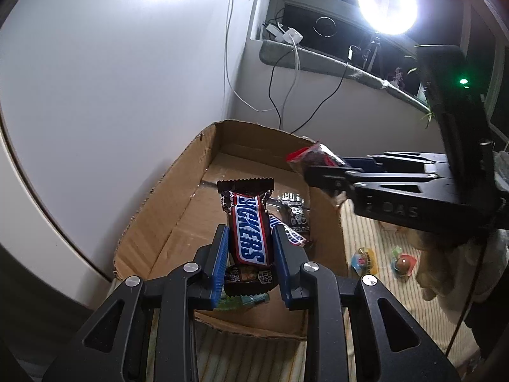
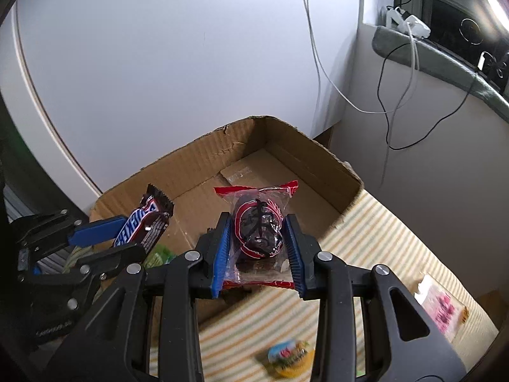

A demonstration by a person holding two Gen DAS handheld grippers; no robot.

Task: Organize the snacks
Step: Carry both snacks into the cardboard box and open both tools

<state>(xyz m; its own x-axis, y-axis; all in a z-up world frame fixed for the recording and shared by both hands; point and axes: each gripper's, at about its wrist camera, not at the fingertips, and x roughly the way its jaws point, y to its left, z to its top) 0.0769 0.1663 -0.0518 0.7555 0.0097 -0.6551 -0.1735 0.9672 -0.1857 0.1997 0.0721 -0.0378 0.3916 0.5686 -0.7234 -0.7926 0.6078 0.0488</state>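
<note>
My left gripper (image 1: 251, 238) is shut on a Snickers bar (image 1: 249, 232), held upright over the near end of an open cardboard box (image 1: 178, 191). From the right, my right gripper (image 1: 315, 172) reaches over the box's right wall, shut on a red-and-clear snack packet (image 1: 310, 156). In the right wrist view that packet (image 2: 259, 222) sits between the blue pads of my right gripper (image 2: 259, 235), above the box (image 2: 311, 162). The left gripper (image 2: 105, 238) with the Snickers bar (image 2: 143, 226) shows at the left. Inside the box lie a dark wrapped snack (image 1: 296, 213) and a green packet (image 1: 241, 300).
The box stands on a striped mat (image 1: 375, 286) against a white wall. Loose snacks lie on the mat: two small colourful cups (image 1: 364, 259) (image 1: 404, 262), a yellow-rimmed cup (image 2: 291, 358) and a pink packet (image 2: 442, 308). Cables hang near a window sill (image 1: 318, 60) under a bright lamp (image 1: 386, 8).
</note>
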